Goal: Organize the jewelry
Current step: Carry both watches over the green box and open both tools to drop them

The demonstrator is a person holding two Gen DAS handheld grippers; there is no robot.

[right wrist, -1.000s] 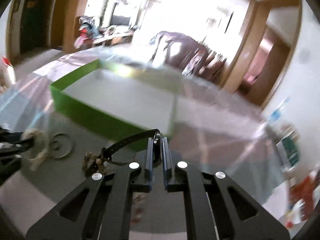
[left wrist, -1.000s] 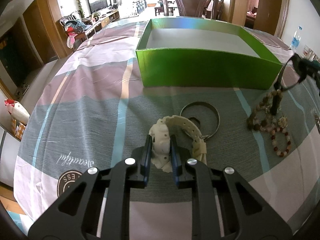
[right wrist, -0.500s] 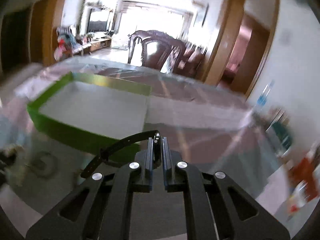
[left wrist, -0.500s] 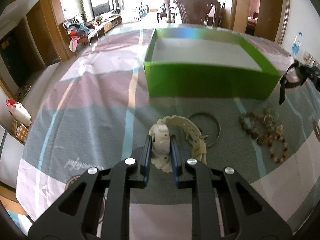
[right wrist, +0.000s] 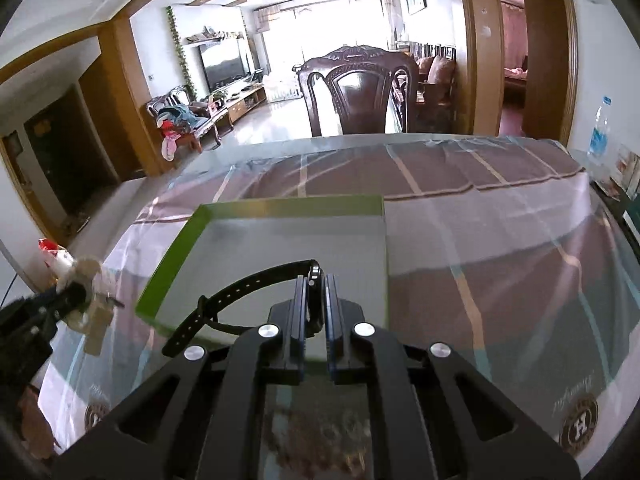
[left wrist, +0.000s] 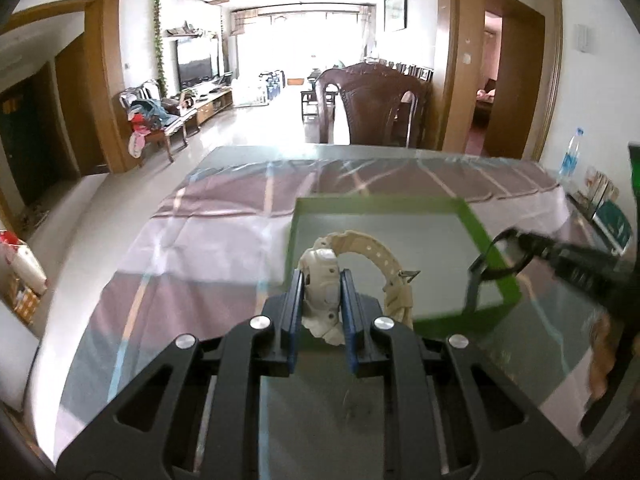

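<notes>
Cream-white watch [left wrist: 322,276] is sitting clamped in the left gripper [left wrist: 321,294], hanging above the green box [left wrist: 486,240] near the table's [right wrist: 500,240] middle. Pinching a black watch [right wrist: 315,280] tightly, the right gripper [right wrist: 315,296] is hovering over the same box. Beads [right wrist: 316,438] are lying blurred near the table's front edge; a dark wooden chair [right wrist: 360,92] is standing behind.

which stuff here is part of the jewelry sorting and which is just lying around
Part of the job:
- white watch, in left gripper
- black watch, in right gripper
- green box

Just lying about:
- water bottle
- wooden chair
</notes>
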